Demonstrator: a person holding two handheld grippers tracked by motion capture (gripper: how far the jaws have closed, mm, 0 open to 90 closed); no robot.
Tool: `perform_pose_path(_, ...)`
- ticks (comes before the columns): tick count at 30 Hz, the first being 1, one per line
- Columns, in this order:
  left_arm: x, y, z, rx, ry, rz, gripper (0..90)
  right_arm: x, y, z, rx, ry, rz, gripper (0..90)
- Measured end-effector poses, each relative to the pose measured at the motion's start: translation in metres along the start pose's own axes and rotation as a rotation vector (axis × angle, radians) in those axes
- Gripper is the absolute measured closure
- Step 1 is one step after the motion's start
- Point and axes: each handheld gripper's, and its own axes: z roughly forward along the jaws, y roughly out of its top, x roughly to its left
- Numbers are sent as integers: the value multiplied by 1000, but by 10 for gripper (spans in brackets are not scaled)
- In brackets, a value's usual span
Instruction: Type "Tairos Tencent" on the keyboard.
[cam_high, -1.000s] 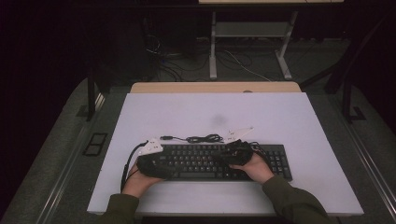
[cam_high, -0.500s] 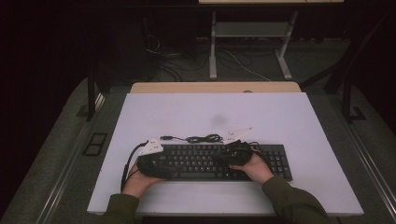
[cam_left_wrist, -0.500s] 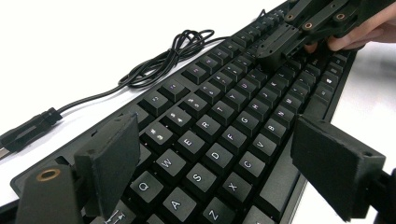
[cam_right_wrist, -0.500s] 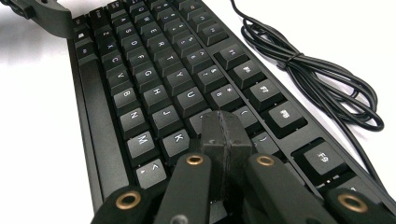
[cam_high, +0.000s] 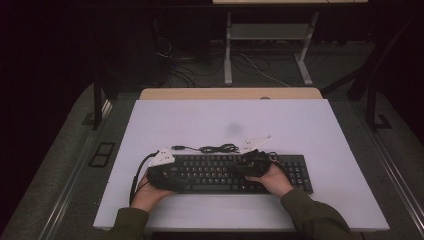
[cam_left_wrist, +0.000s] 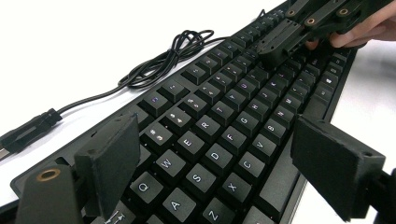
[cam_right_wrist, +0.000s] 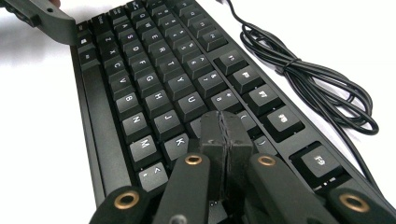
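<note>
A black keyboard (cam_high: 212, 173) lies on the white table near its front edge. Its cable (cam_high: 218, 148) is coiled just behind it. My left gripper (cam_high: 164, 178) hovers over the keyboard's left end. In the left gripper view its jaws stand wide open around the letter keys (cam_left_wrist: 219, 121), with nothing between the pads (cam_left_wrist: 112, 163). My right gripper (cam_high: 252, 163) is over the middle-right keys. Its jaws are shut (cam_right_wrist: 225, 135), with the tip down on the keys near K and L (cam_right_wrist: 177, 142). The left gripper view shows the right gripper (cam_left_wrist: 287, 37) farther along the keyboard.
The white table top (cam_high: 230, 120) stretches behind the keyboard, with a wooden edge (cam_high: 230, 93) at the back. A USB plug (cam_left_wrist: 28, 130) ends the cable left of the coil (cam_right_wrist: 322, 88). Desk legs and loose cables (cam_high: 260, 65) lie on the dark floor beyond.
</note>
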Motion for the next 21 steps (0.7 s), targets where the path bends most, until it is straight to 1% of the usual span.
perform_pose_path(4, 0, 0, 0, 0, 0, 0, 150, -1, 1, -3, -24, 11, 13, 809)
perform_pose_path(6, 0, 0, 0, 1, 0, 0, 151, -3, 1, -5, -41, 12, 23, 752)
perform_pose_path(7, 0, 0, 0, 1, -1, 0, 151, -3, 1, -5, -41, 12, 23, 752)
perform_pose_path(8, 0, 0, 0, 1, -1, 1, 151, -4, 1, -6, -48, 18, 28, 735)
perform_pose_path(11, 0, 0, 0, 2, -1, 1, 153, -5, 0, -7, -60, 17, 34, 682)
perform_pose_path(17, 1, 0, -1, 4, -1, 2, 158, -8, -1, -9, -79, 5, 45, 542)
perform_pose_path(21, 2, -1, -1, 7, 1, 5, 167, -9, -2, -9, -97, -18, 54, 421)
